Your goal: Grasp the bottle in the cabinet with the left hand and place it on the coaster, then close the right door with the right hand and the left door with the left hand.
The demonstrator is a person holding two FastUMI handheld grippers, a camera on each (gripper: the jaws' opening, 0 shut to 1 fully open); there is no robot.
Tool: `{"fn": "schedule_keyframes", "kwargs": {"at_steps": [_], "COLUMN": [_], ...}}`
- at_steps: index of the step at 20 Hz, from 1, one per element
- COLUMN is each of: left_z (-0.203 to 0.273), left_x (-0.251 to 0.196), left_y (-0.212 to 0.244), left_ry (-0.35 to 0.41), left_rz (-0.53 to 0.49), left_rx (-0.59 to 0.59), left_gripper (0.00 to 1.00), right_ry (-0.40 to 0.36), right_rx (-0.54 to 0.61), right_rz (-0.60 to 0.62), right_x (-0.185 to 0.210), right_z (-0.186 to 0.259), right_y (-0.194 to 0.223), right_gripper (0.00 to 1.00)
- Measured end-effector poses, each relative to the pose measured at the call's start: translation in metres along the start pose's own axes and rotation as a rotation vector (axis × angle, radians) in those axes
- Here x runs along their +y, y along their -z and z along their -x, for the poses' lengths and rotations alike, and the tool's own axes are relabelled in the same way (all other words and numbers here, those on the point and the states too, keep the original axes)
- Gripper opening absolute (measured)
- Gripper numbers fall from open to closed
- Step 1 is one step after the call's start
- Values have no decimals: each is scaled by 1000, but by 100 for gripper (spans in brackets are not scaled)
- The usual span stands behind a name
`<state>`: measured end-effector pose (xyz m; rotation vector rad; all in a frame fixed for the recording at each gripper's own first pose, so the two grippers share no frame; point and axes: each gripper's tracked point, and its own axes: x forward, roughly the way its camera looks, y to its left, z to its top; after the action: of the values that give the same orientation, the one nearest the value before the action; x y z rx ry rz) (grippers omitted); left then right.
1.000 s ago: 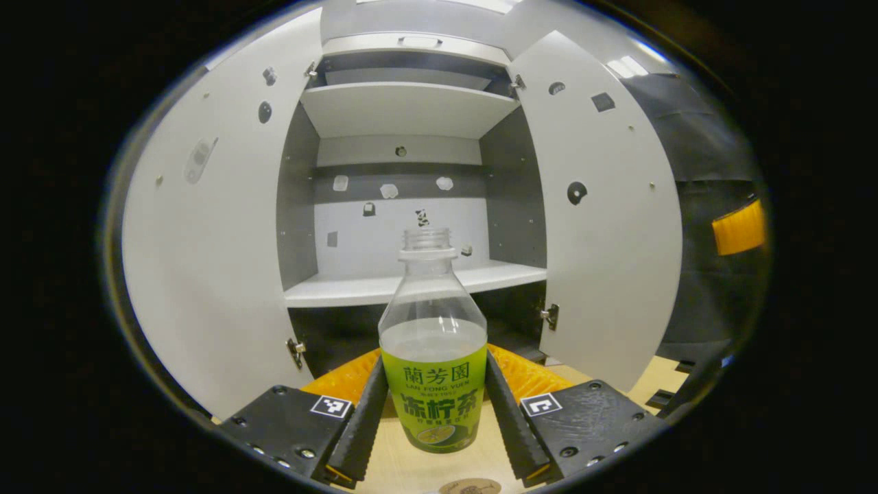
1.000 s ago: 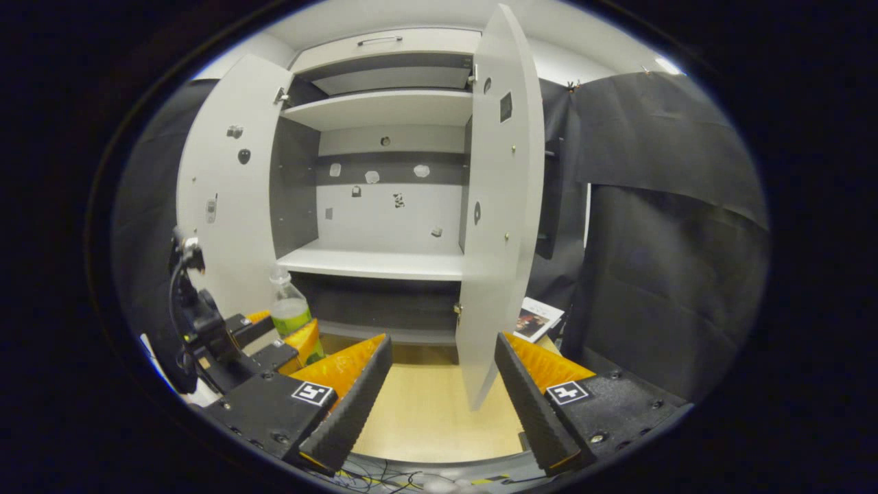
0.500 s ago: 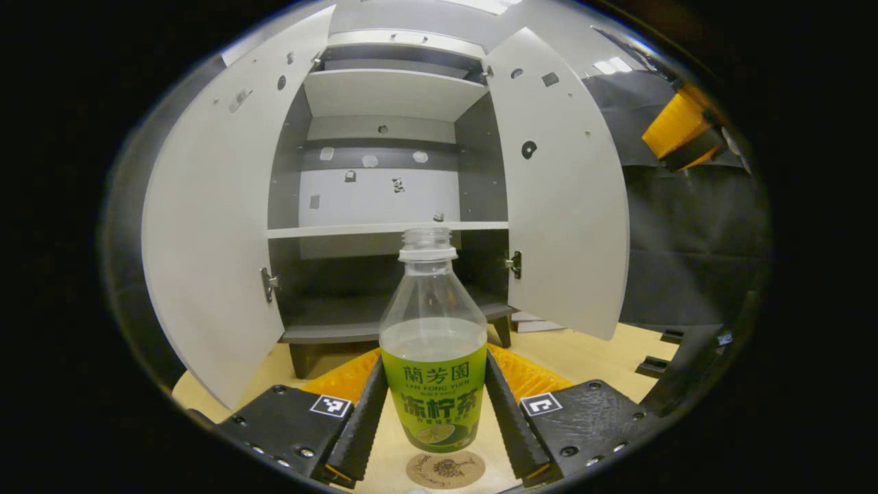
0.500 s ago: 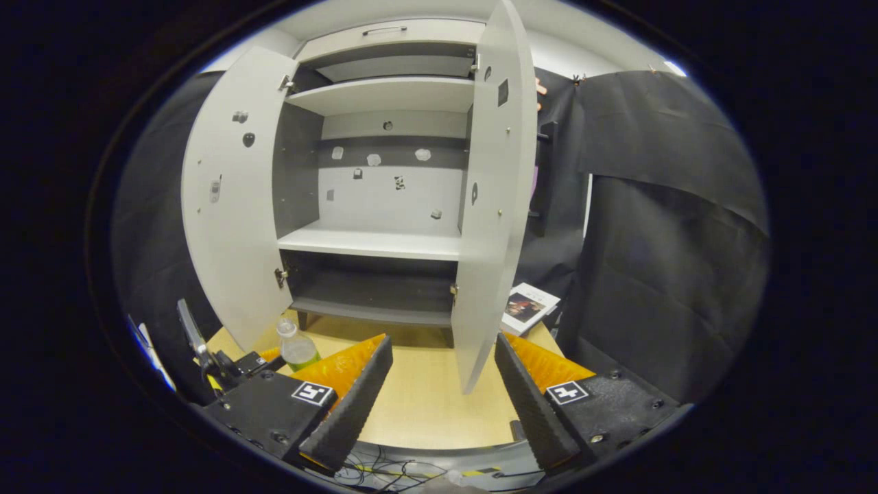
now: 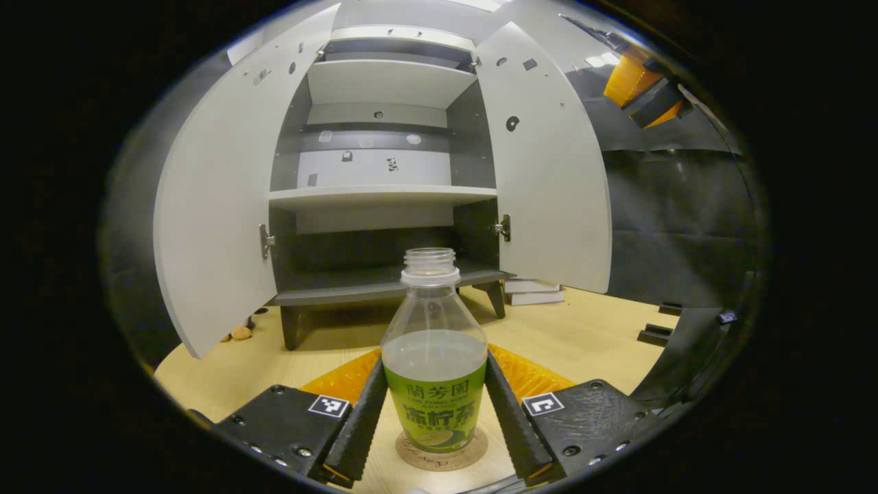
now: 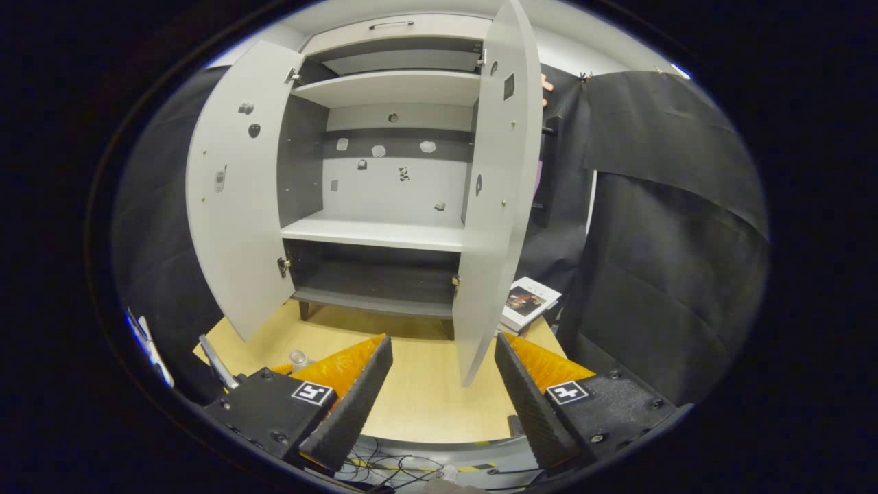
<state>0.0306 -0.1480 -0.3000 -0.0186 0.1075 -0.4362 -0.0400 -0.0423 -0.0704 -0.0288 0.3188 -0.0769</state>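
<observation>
In the left gripper view, the left gripper (image 5: 435, 418) clamps the bottle (image 5: 434, 357) between both fingers, holding it upright with its base on the round coaster (image 5: 440, 455) on the wooden table (image 5: 590, 339); behind it the cabinet (image 5: 381, 199) stands with its left door (image 5: 219, 206) and right door (image 5: 549, 171) swung open, and the right gripper (image 5: 641, 92) shows high up at the right against the dark cloth. In the right gripper view, the right gripper (image 6: 439, 394) hangs with its fingers spread wide and nothing between them, above the table (image 6: 425, 391) and facing the edge of the open right door (image 6: 497, 199), with the left door (image 6: 236, 199) open, the cabinet (image 6: 384, 226) shelves bare, the bottle's neck (image 6: 298, 357) just peeking up at lower left, and some books (image 6: 528, 305) lying beside the cabinet's right foot.
</observation>
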Motion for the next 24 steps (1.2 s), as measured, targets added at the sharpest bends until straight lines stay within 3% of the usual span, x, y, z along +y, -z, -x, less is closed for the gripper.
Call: {"fn": "schedule_keyframes", "kwargs": {"at_steps": [8, 11, 18, 24], "left_z": [2, 3, 1, 10], "left_x": [-1, -4, 4, 14], "left_y": [2, -9, -52, -128], "left_ry": [13, 24, 4, -14], "left_rz": [9, -4, -1, -84], "left_rx": [9, -6, -54, -127], "left_gripper": [78, 98, 98, 98], "right_ry": [-10, -17, -31, -26], "right_rx": [8, 14, -15, -46], "right_rz": [4, 2, -7, -5], "right_x": [4, 6, 13, 15], "right_z": [-2, -4, -2, -1], "right_y": [2, 3, -2, -4], "right_gripper": [98, 99, 98, 99]}}
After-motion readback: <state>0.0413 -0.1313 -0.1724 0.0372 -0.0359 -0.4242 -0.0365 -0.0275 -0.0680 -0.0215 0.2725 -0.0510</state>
